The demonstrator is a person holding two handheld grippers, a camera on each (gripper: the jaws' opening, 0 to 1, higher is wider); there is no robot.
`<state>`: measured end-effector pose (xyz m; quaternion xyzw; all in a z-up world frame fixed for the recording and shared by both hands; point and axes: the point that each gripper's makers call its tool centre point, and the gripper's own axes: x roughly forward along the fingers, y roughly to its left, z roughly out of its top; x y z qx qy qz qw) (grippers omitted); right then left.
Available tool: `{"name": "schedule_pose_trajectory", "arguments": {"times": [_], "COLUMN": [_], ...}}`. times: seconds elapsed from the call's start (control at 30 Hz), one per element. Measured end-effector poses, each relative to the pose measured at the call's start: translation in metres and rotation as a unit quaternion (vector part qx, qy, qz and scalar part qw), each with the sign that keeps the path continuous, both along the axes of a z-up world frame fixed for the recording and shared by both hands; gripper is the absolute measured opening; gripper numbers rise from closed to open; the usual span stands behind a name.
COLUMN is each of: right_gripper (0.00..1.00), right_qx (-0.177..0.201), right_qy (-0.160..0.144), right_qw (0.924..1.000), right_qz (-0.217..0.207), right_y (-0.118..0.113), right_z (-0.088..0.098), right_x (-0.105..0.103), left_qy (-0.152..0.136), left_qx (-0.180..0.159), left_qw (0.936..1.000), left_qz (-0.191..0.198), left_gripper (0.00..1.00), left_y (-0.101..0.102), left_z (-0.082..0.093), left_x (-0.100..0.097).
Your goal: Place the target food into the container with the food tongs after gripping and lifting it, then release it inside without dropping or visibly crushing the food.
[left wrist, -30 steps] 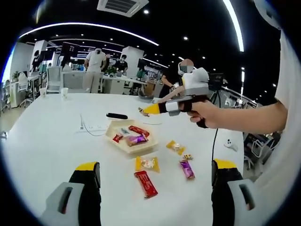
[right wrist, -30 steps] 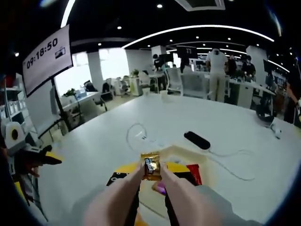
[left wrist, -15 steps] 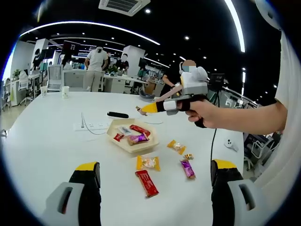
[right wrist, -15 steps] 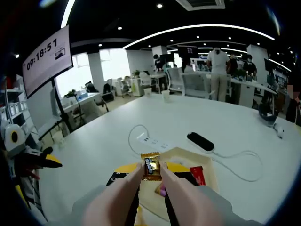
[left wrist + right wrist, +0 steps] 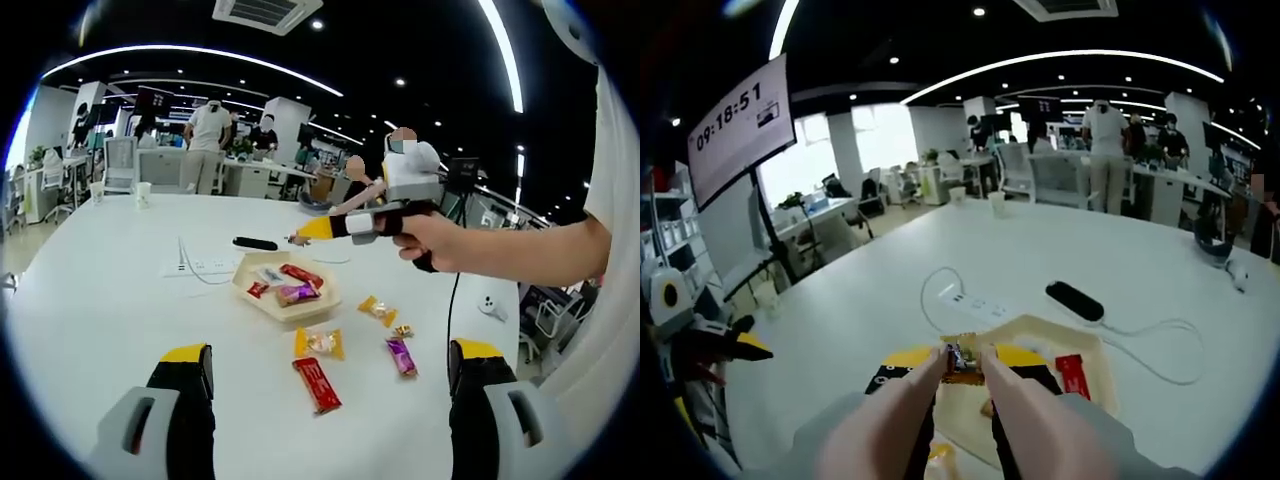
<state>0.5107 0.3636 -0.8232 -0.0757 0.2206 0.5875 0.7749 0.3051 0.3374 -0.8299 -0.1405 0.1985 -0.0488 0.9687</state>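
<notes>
My right gripper [image 5: 962, 372] is shut on pink food tongs [image 5: 1015, 420], whose tips pinch a gold-wrapped candy [image 5: 962, 361]. The candy hangs above the near part of a beige tray container [image 5: 1092, 345] that holds a red candy [image 5: 1072, 376]. In the left gripper view a hand holds the right gripper [image 5: 335, 228] above and just behind the container [image 5: 322, 305], which holds several wrapped candies. My left gripper [image 5: 332, 352] stands wide open low over the table, with nothing between its jaws. Loose yellow [image 5: 320, 343], red [image 5: 317, 385] and purple [image 5: 400, 356] candies lie ahead of it.
A white power strip [image 5: 975, 303] with its cable and a black remote [image 5: 1075, 300] lie on the white table [image 5: 1120, 260] beyond the container. Another yellow candy [image 5: 377, 310] lies to its right. People and desks stand far behind. A clock screen [image 5: 735, 120] hangs at the left.
The right gripper has moved forward over the container, and the gold candy now sits a little lower and tilted between the tong tips. The left gripper stays open and still.
</notes>
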Motion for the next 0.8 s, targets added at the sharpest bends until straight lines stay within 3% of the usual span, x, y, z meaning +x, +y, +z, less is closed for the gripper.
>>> {"name": "schedule_pose_trajectory", "arguments": {"times": [0.23,0.8], "right_gripper": [0.22,0.23], "right_qx": [0.006,-0.013], "right_qy": [0.002,0.005], "right_qw": [1.0,0.9999], "right_qz": [0.0,-0.007], "right_y": [0.006,-0.013], "right_z": [0.0,-0.005], "right_x": [-0.001,0.0], "left_qy": [0.001,-0.005], "left_qx": [-0.002,-0.007], "left_qw": [1.0,1.0], "left_qz": [-0.001,-0.002], "left_gripper": [0.99,0.99], "left_y": [0.0,0.0], "left_z": [-0.001,-0.003], "left_x": [-0.001,0.002]}}
